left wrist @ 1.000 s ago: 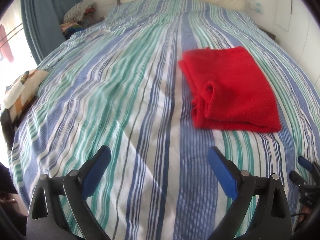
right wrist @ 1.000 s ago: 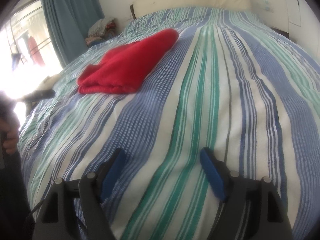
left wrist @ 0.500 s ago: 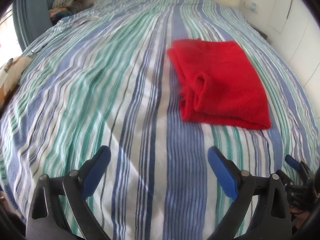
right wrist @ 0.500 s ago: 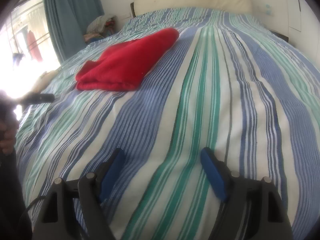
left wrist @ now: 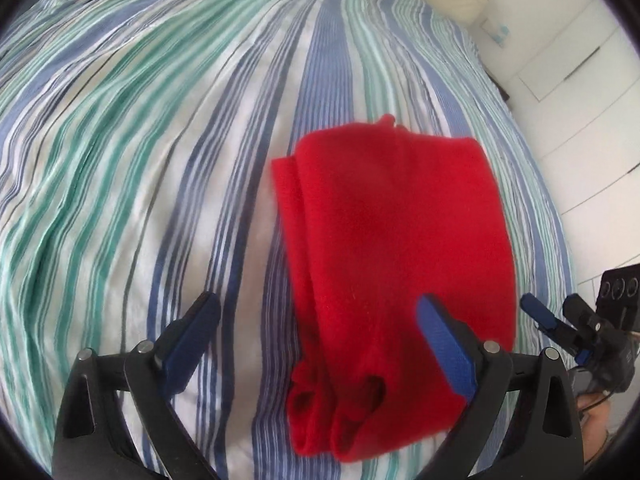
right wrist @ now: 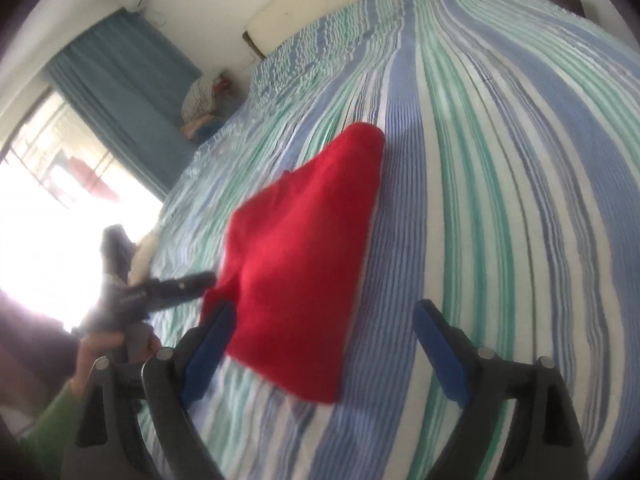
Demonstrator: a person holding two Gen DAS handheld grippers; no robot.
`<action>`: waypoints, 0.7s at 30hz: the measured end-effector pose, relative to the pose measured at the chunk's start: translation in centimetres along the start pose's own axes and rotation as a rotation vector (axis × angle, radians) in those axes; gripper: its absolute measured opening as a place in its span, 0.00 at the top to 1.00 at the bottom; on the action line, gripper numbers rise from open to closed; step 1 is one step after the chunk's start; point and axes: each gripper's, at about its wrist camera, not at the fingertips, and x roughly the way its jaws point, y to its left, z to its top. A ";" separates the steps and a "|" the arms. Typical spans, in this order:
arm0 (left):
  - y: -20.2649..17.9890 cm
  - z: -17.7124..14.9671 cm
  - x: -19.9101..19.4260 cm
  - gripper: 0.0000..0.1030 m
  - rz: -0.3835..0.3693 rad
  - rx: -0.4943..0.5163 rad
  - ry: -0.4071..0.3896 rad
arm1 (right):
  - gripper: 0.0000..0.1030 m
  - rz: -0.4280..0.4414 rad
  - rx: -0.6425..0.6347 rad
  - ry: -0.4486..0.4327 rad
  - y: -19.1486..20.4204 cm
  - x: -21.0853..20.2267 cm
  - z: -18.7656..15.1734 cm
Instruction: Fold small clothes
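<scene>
Lying on the striped bedspread [left wrist: 168, 128], the red fleece garment [left wrist: 396, 232] is already doubled over into a rough rectangle, with two small openings showing at its near end; I cannot tell whether they are cuffs or leg holes. In the right wrist view the same garment [right wrist: 304, 248] narrows toward a rounded far corner. My left tongs [left wrist: 320, 340] hang just over the near end with their blue pads wide apart, gripping nothing. My right tongs [right wrist: 320, 344] are likewise spread and empty, straddling the near edge from the other side; the left tool's black tip [right wrist: 180, 284] shows just beside the cloth there.

I judge the next move to be a pinch on the near end for another fold. The risk is in the layers: fleece is thick and springy, so if I catch only the top layer the stack may peel open and undo the fold. Biting too deep could also snag the bedspread and drag it along. Both views are blurred, so my aim at the edge is uncertain. Beyond the bed stand a cream headboard [right wrist: 360, 4], a teal curtain [right wrist: 120, 92] and a bright window [right wrist: 48, 208].
</scene>
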 end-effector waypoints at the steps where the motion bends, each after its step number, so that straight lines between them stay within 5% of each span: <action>1: 0.1 0.1 0.5 0.04 0.006 -0.003 -0.001 | 0.13 0.041 0.056 0.014 -0.8 1.5 1.2; 5: -1.0 -0.2 2.2 0.06 -0.003 0.025 0.002 | 0.13 0.170 0.289 0.112 -3.0 8.8 2.6; 6: -1.7 -0.3 2.7 0.24 0.007 0.058 0.014 | 0.18 0.159 0.291 0.149 -2.5 10.6 2.5; 7: -2.7 -0.5 3.2 0.61 0.019 0.107 0.025 | 0.38 0.111 0.223 0.170 -1.2 11.9 2.4; 10: -4.9 -0.3 1.9 0.81 0.054 0.176 -0.008 | 0.66 -0.169 -0.227 0.200 5.6 13.8 1.6; 12: -6.0 0.2 -0.5 0.82 0.036 0.207 -0.068 | 0.70 -0.256 -0.432 0.153 9.7 12.9 1.0; 14: -7.3 1.0 -3.6 0.82 0.007 0.226 -0.143 | 0.70 -0.249 -0.544 0.079 12.7 10.5 1.4; 18: -9.8 3.3 -7.9 0.78 -0.054 0.231 -0.220 | 0.70 -0.211 -0.633 -0.052 16.8 5.6 4.7; 20: -10.0 3.9 -7.0 0.58 -0.055 0.227 -0.158 | 0.69 -0.182 -0.583 -0.073 16.7 3.8 6.9; 21: -9.8 3.7 -5.7 0.33 -0.039 0.218 -0.111 | 0.65 -0.162 -0.526 -0.066 15.8 3.5 8.1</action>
